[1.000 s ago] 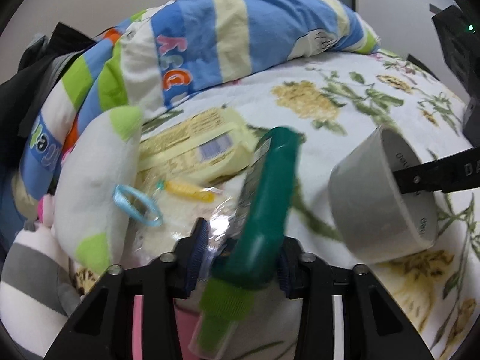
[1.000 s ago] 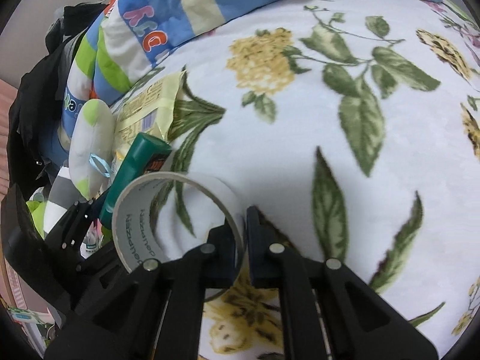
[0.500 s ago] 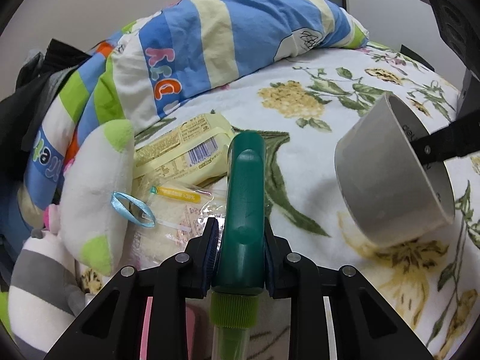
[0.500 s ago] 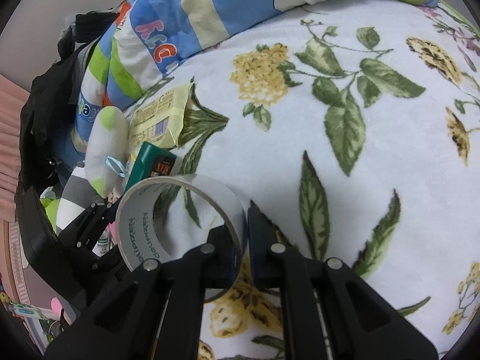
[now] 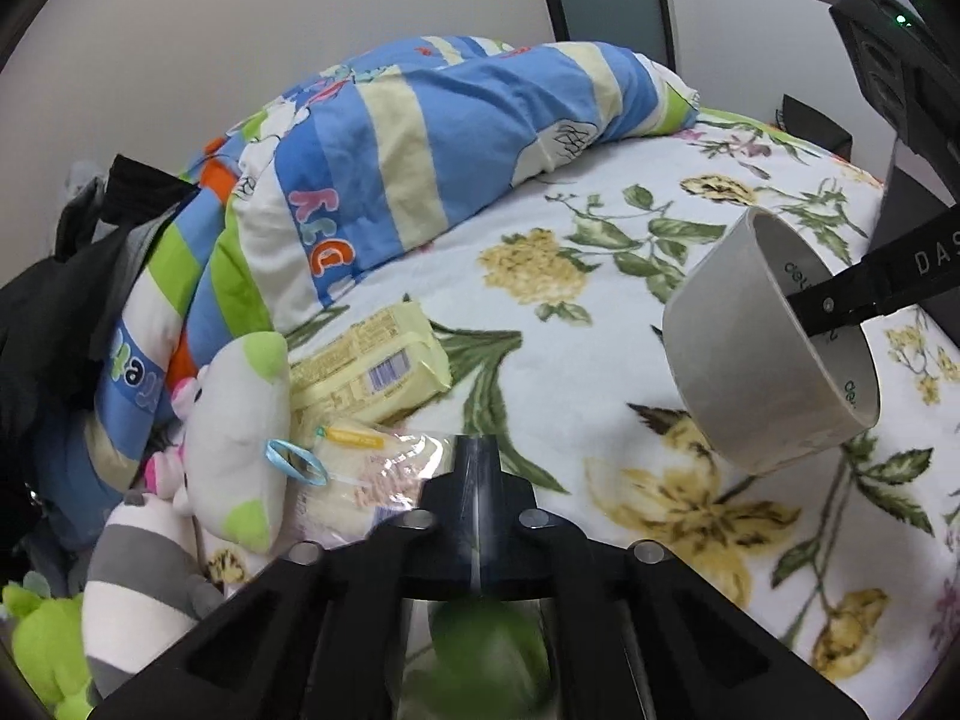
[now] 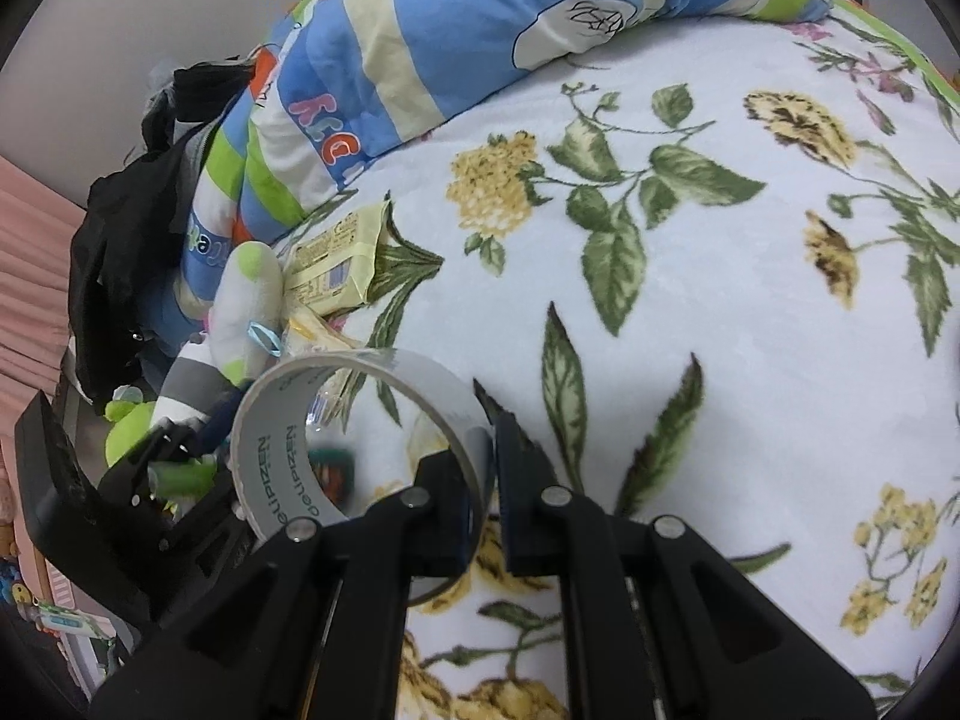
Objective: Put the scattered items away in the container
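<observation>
My left gripper [image 5: 477, 504] is shut, its dark pads pressed together with nothing between the tips. The green spray bottle [image 5: 486, 642] is only a green blur under the fingers at the bottom edge. Through the tape ring in the right wrist view its labelled end [image 6: 330, 468] shows blurred. Whether anything still holds it I cannot tell. My right gripper [image 6: 489, 438] is shut on the wall of the clear tape roll [image 6: 282, 468], which hangs above the floral blanket. From the left wrist view the tape roll [image 5: 750, 372] sits at the right.
A yellow packet [image 5: 372, 372] and a clear plastic bag [image 5: 360, 474] lie on the floral blanket [image 5: 600, 360]. White-and-green and striped plush toys [image 5: 240, 420] crowd the left. A striped quilt [image 5: 420, 150] is heaped behind, with dark clothing [image 5: 60, 312] at far left.
The green bottle has slid back out from between the left pads, which have closed fully. Both grippers have risen and drawn back, the right one carrying the tape roll.
</observation>
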`<state>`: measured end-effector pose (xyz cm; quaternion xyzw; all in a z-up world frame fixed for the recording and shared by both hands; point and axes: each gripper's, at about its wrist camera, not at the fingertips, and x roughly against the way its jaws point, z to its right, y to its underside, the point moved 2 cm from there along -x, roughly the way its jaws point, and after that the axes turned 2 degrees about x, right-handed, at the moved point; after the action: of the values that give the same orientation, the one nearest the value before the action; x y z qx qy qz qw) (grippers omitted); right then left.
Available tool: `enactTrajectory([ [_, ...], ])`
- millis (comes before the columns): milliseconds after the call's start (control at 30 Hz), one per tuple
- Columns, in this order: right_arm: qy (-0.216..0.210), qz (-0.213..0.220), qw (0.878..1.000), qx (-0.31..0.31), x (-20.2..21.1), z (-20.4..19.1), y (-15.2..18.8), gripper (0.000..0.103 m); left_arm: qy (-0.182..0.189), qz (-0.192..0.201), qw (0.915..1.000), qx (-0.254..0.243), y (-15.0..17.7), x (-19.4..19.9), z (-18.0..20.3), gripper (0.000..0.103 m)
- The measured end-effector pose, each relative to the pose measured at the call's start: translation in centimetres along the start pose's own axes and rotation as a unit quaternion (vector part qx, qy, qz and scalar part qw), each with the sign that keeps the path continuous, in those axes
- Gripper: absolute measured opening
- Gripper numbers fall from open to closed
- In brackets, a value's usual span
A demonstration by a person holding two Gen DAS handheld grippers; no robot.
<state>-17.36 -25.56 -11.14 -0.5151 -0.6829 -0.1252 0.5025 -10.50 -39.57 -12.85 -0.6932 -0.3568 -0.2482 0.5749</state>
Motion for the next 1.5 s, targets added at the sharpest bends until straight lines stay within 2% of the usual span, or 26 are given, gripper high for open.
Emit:
enactTrajectory([
  [167, -0.006, -0.001, 1.000, 0.002, 0.8, 0.0, 0.8, 0.010, 0.009, -0.019, 0.9997, 0.008, 0.6, 0.3, -0.1, 0.000],
  [367, -0.012, -0.006, 1.000, 0.002, 0.8, -0.1, 1.3, 0.010, -0.001, -0.027, 0.9994, 0.019, 1.9, -0.3, -0.3, 0.000],
  [533, -0.016, -0.013, 1.000, 0.008, 0.2, -0.5, 1.8, 0.010, 0.015, -0.032, 0.9983, 0.046, 2.2, 0.0, -1.2, 0.001],
  [600, -0.018, -0.016, 1.000, 0.009, 0.2, -0.6, 1.9, 0.010, 0.024, -0.051, 0.9966, 0.059, 2.3, 0.3, -2.0, 0.011],
  [633, -0.019, -0.016, 1.000, 0.008, 0.3, -0.7, 2.0, 0.010, 0.030, -0.059, 0.9953, 0.070, 2.6, 0.8, -2.7, 0.023],
  [667, -0.020, -0.015, 1.000, 0.009, 0.5, -0.7, 2.0, 0.010, 0.036, -0.060, 0.9946, 0.077, 2.8, 1.4, -3.1, 0.040],
  [733, -0.024, -0.012, 1.000, 0.010, 1.0, -1.1, 2.0, 0.010, 0.043, -0.058, 0.9931, 0.092, 3.4, 3.3, -4.2, 0.063],
  [767, -0.025, -0.011, 1.000, 0.011, 1.3, -1.3, 2.1, 0.010, 0.037, -0.053, 0.9937, 0.091, 3.7, 4.3, -4.5, 0.070],
  [833, -0.027, -0.008, 1.000, 0.013, 1.7, -1.8, 2.2, 0.010, 0.027, -0.051, 0.9950, 0.082, 4.1, 5.8, -4.8, 0.076],
  [967, -0.033, -0.006, 0.999, 0.020, 2.8, -3.3, 2.7, 0.010, 0.010, -0.061, 0.9964, 0.057, 4.7, 6.9, -4.1, 0.077],
  [1200, -0.033, 0.003, 0.999, 0.032, 4.8, -4.2, 2.9, 0.010, -0.002, -0.074, 0.9967, 0.036, 7.2, 6.1, -4.4, 0.077],
  [1500, -0.028, -0.010, 0.999, 0.029, 3.2, -3.8, 3.1, 0.010, 0.042, -0.115, 0.9922, -0.025, 9.5, 1.6, -5.0, 0.077],
])
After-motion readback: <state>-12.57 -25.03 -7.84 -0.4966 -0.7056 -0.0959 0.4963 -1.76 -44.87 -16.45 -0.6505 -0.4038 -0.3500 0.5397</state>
